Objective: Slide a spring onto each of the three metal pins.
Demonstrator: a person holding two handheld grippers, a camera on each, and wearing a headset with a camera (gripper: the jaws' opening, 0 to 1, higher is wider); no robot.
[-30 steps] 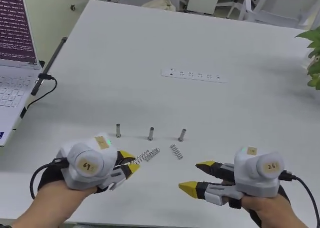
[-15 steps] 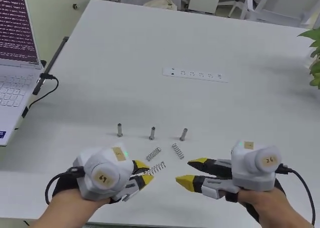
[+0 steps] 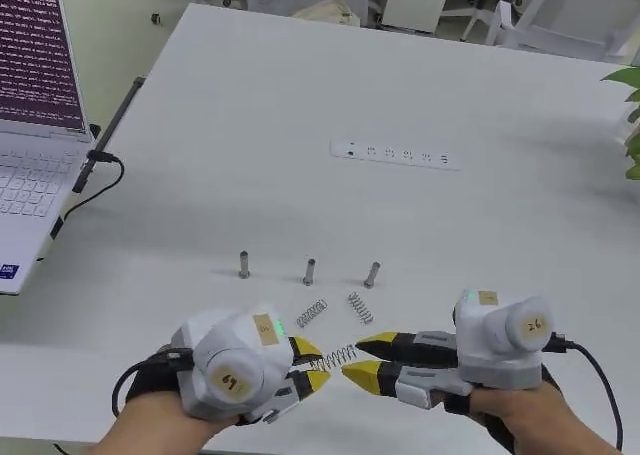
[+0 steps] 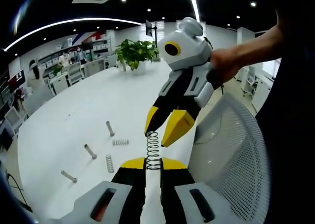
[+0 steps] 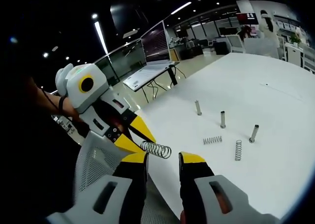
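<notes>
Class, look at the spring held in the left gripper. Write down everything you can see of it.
The silvery coil spring looks like bare metal wire, with open, evenly spaced turns, straight and unsquashed. One end is pinched between the yellow-tipped jaws of the left gripper, which holds it in the air by the white table's near edge. It points along those jaws toward the right gripper, whose open jaws flank its free end; whether they touch it cannot be told.

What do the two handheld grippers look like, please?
The left white rounded gripper and the right white rounded gripper match: black jaws with yellow tips, a round tan sticker with a handwritten number, a small tan patch on top and a black cable each. The left one shows a green light.
</notes>
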